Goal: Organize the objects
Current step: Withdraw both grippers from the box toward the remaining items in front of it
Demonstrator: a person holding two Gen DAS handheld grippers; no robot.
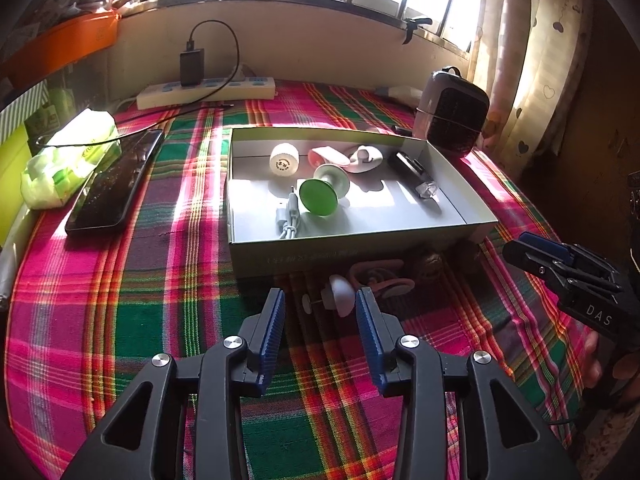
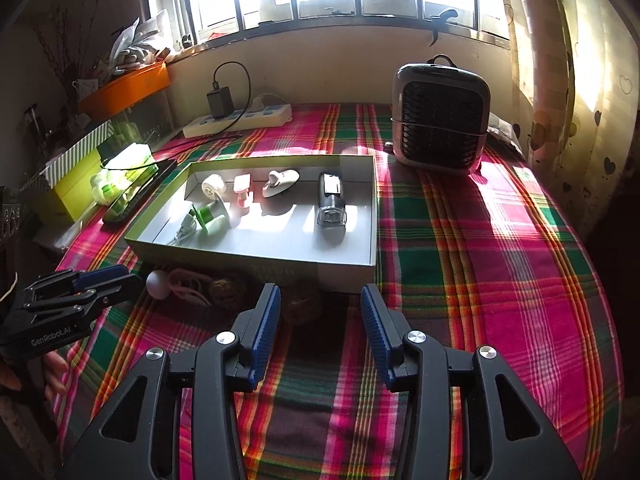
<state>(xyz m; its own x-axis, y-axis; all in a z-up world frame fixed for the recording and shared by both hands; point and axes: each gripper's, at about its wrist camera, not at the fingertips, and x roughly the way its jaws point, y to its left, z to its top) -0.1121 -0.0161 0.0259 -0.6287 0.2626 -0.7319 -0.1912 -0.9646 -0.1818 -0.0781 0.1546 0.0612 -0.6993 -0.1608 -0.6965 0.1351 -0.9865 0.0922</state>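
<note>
A shallow grey box [image 1: 352, 236] on the plaid cloth holds a white cylinder [image 1: 285, 159], a green disc piece [image 1: 320, 196], a grey cable [image 1: 288, 220], a pink piece, a white hook and a black device [image 1: 412, 172]. In front of the box lie a white knob [image 1: 340, 290], a pink loop [image 1: 380, 280] and two brown balls [image 2: 300, 306]. My left gripper [image 1: 320, 308] is open, the white knob lying just between its fingertips, untouched. My right gripper [image 2: 319, 304] is open, with one brown ball between its tips; it also shows at the right [image 1: 516, 248].
A black phone [image 1: 116, 180] and a tissue pack [image 1: 68, 156] lie at the left. A power strip [image 1: 204, 92] with a charger sits at the back wall. A small fan unit [image 2: 440, 116] stands back right. Curtains hang along the right side.
</note>
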